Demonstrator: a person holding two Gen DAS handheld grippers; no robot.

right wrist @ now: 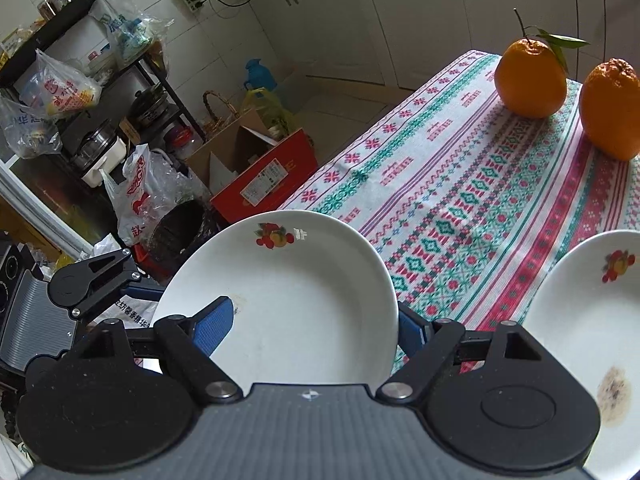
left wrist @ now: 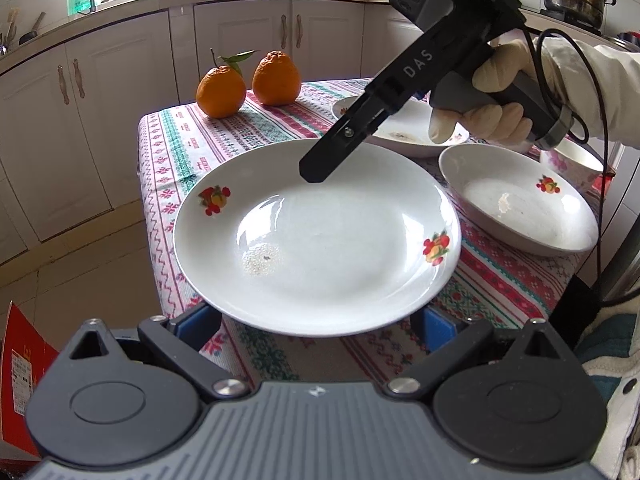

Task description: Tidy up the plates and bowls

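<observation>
A large white plate with fruit prints (left wrist: 320,236) lies on the patterned tablecloth (left wrist: 224,136), its near rim just over my left gripper (left wrist: 316,330), which is open with a blue pad at each side. My right gripper (left wrist: 314,172) hovers over the plate's far rim, fingers side-on. In the right wrist view the same plate (right wrist: 296,288) lies between the wide-open blue pads (right wrist: 212,326) of my right gripper (right wrist: 316,330), one pad over its inside, one outside the rim. A second plate (left wrist: 520,208) sits right, also in the right wrist view (right wrist: 592,320).
Two oranges (left wrist: 248,84) stand at the table's far end. A third plate (left wrist: 404,132) and a small floral bowl (left wrist: 572,164) sit behind the right gripper. A red box (right wrist: 264,180), bags and a shelf crowd the floor left of the table. Cabinets line the walls.
</observation>
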